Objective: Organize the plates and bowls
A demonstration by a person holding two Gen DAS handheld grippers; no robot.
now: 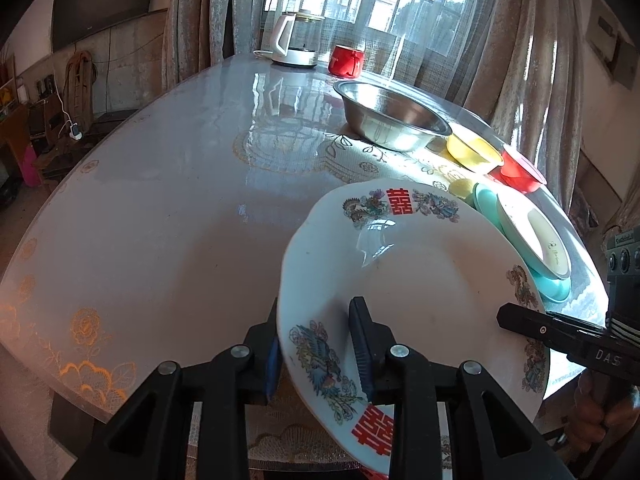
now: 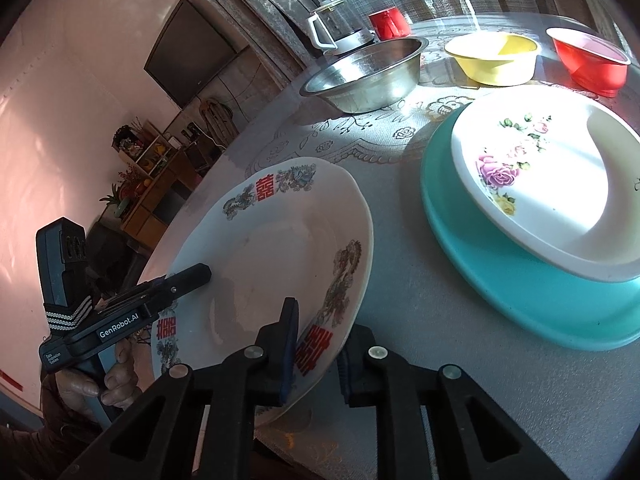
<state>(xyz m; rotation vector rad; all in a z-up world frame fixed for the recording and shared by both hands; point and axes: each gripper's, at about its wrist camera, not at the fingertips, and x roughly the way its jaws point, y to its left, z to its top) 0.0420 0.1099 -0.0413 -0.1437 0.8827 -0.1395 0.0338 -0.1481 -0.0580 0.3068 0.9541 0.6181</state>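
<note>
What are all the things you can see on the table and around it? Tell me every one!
dragon plate: one, white with red signs, lifted and tilted at the near table edge, gripped on two sides
teal plate: one, flat on the table
flower plate: one, white with pink roses, on the teal plate
steel bowl: one, silver, mid-table
yellow bowl: one, beside the steel bowl
red bowl: one, beside the yellow bowl
red mug: one, far side by the window
kettle: one, white and clear, beside the mug
table: one, pale, lace pattern
television: one, black, on the wall
left gripper: black, shut on the plate rim
right gripper: black, shut on the plate rim
</note>
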